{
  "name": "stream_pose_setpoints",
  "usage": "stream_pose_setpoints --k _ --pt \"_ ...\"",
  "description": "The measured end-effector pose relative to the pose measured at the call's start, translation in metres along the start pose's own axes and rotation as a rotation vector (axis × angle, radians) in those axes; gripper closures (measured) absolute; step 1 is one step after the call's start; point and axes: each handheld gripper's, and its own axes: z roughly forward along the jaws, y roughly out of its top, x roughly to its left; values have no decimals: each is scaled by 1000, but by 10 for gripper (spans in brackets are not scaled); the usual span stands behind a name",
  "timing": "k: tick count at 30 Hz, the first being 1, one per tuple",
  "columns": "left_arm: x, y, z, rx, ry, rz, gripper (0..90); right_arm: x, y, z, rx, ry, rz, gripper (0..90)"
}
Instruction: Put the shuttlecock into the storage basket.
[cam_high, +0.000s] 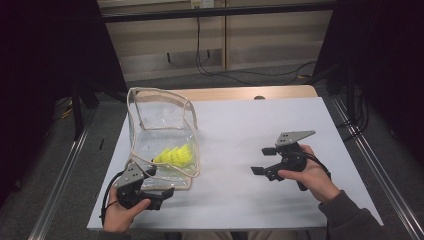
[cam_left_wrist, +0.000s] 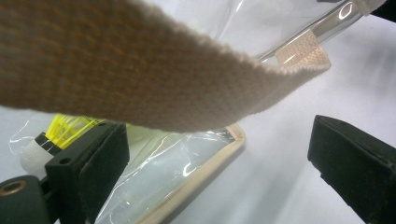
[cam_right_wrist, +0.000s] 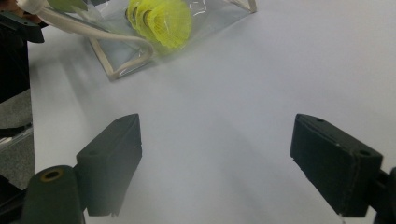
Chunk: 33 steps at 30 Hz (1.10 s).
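Note:
A clear plastic bag (cam_high: 160, 120) with beige trim stands open on the left of the white table (cam_high: 250, 120). Yellow shuttlecocks (cam_high: 175, 156) lie inside it near the front. My left gripper (cam_high: 159, 181) sits at the bag's front corner with its jaws apart. In the left gripper view the beige strap (cam_left_wrist: 140, 70) crosses just above the left gripper (cam_left_wrist: 217, 140), and the bag's trimmed edge (cam_left_wrist: 205, 163) and a shuttlecock (cam_left_wrist: 70, 128) lie beyond the jaws. My right gripper (cam_high: 262, 160) hangs open over bare table to the right. The right gripper (cam_right_wrist: 217, 135) faces the bag (cam_right_wrist: 116, 51) and shuttlecocks (cam_right_wrist: 163, 18).
The table's wooden back edge (cam_high: 240, 92) shows behind the white sheet. Black cables (cam_high: 235, 75) lie on the floor beyond it. Metal rails (cam_high: 65, 170) run along both sides of the table.

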Motion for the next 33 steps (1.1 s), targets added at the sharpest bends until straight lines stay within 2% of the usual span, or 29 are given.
stream_pose_setpoints --k 12,33 --pt "0 0 0 8 -1 -1 53 -6 -23 -8 -15 -26 16 161" --pt "-1 0 0 4 1 -2 52 -12 -50 -19 -26 -56 35 157"
